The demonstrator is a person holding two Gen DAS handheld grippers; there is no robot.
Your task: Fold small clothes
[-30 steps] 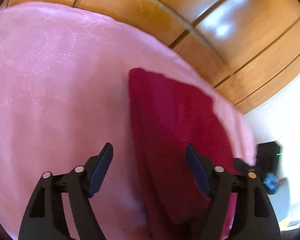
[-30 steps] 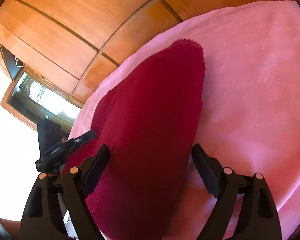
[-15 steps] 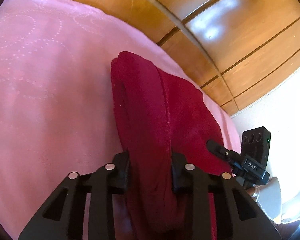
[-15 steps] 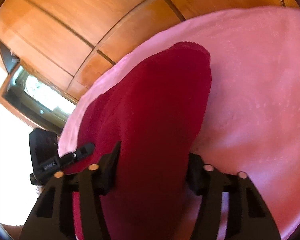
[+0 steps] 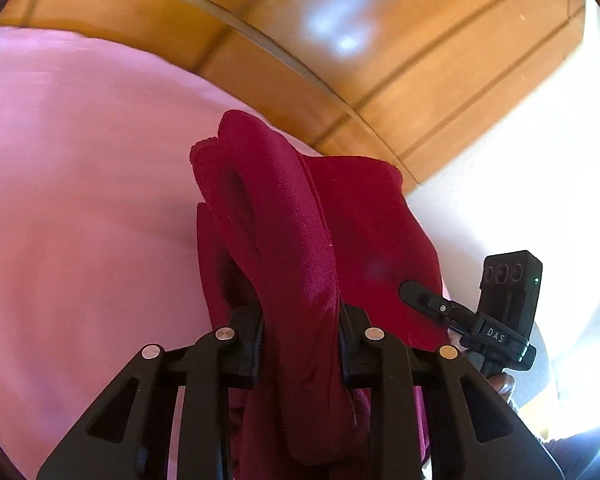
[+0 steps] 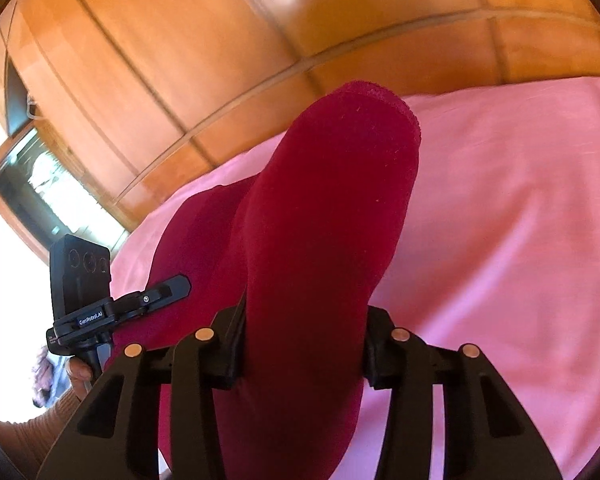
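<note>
A dark red garment (image 5: 292, 240) hangs lifted above a pink bedspread (image 5: 80, 200). My left gripper (image 5: 300, 340) is shut on a bunched edge of it, which rises in folds between the fingers. My right gripper (image 6: 304, 340) is shut on another edge of the same garment (image 6: 332, 208), which drapes forward over the jaws. In the left wrist view the right gripper (image 5: 424, 296) shows at the garment's right side. In the right wrist view the left gripper (image 6: 168, 288) shows at its left side.
The pink bedspread (image 6: 520, 220) covers the surface below. Glossy wooden wardrobe panels (image 5: 340, 40) stand behind it. A window (image 6: 40, 184) shows at far left in the right wrist view. A white wall (image 5: 540, 140) is on the right in the left wrist view.
Both grippers went from open around the garment to shut on it. They have since lifted it off the bedspread, and the view has tilted up toward the wardrobe.
</note>
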